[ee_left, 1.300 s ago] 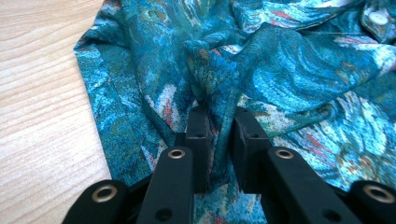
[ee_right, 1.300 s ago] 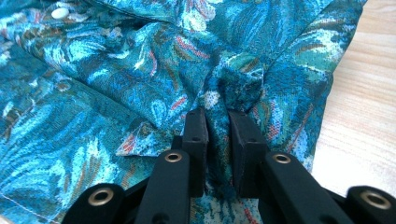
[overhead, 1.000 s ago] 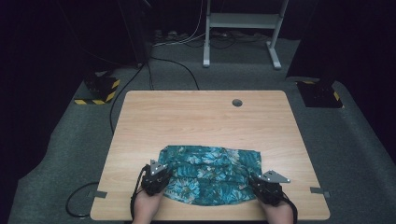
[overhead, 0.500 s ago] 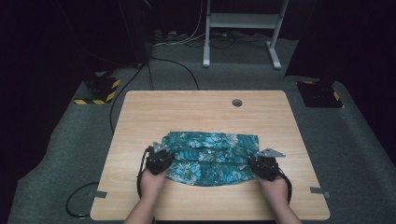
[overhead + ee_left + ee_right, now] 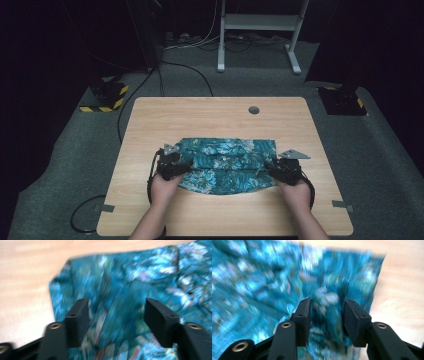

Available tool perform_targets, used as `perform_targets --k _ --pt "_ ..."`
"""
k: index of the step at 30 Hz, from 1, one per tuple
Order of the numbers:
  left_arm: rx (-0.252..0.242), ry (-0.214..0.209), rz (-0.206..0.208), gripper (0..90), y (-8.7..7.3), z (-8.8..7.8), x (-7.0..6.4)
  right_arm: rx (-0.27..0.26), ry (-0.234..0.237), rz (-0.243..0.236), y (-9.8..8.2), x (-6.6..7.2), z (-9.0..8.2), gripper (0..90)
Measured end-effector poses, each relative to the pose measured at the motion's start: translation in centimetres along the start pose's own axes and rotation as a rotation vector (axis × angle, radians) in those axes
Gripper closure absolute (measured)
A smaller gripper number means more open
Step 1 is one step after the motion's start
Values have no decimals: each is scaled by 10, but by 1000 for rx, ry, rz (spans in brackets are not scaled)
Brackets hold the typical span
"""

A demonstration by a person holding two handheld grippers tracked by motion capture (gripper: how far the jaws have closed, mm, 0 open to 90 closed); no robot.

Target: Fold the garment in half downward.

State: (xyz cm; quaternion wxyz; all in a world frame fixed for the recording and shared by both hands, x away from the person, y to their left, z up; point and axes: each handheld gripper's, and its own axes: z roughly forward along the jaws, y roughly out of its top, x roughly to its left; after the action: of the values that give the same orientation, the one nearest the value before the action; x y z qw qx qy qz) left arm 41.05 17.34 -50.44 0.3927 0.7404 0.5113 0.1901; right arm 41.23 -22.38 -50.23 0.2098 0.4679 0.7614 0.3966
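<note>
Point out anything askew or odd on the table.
Nothing is spilled or damaged. The teal floral-print cloth is folded unevenly: its near edge bulges out in a curve and ridges cross its middle. A raised fold stands between the right gripper jaws.

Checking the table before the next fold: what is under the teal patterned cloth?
The teal patterned cloth lies on the wooden table, whose bare wood shows all around it. It looks folded, so its lower layers and the wood beneath are covered; whether anything else lies there cannot be told.
</note>
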Motion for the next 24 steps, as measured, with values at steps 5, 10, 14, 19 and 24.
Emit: perform_targets --k 5,10,14,19,24 --pt "9 4 15 251 29 12 -2 -7 20 -16 24 0 7 484" --pt "99 -12 -22 365 24 36 1 81 19 -23 26 -2 32 519" --pt "91 -35 -33 596 14 35 -1 107 30 -31 17 0 38 837" --pt "54 -82 -65 839 4 25 3 63 50 -61 10 9 25 900" --pt "-4 -126 -36 845 -15 4 0 15 78 -76 -1 18 6 899"
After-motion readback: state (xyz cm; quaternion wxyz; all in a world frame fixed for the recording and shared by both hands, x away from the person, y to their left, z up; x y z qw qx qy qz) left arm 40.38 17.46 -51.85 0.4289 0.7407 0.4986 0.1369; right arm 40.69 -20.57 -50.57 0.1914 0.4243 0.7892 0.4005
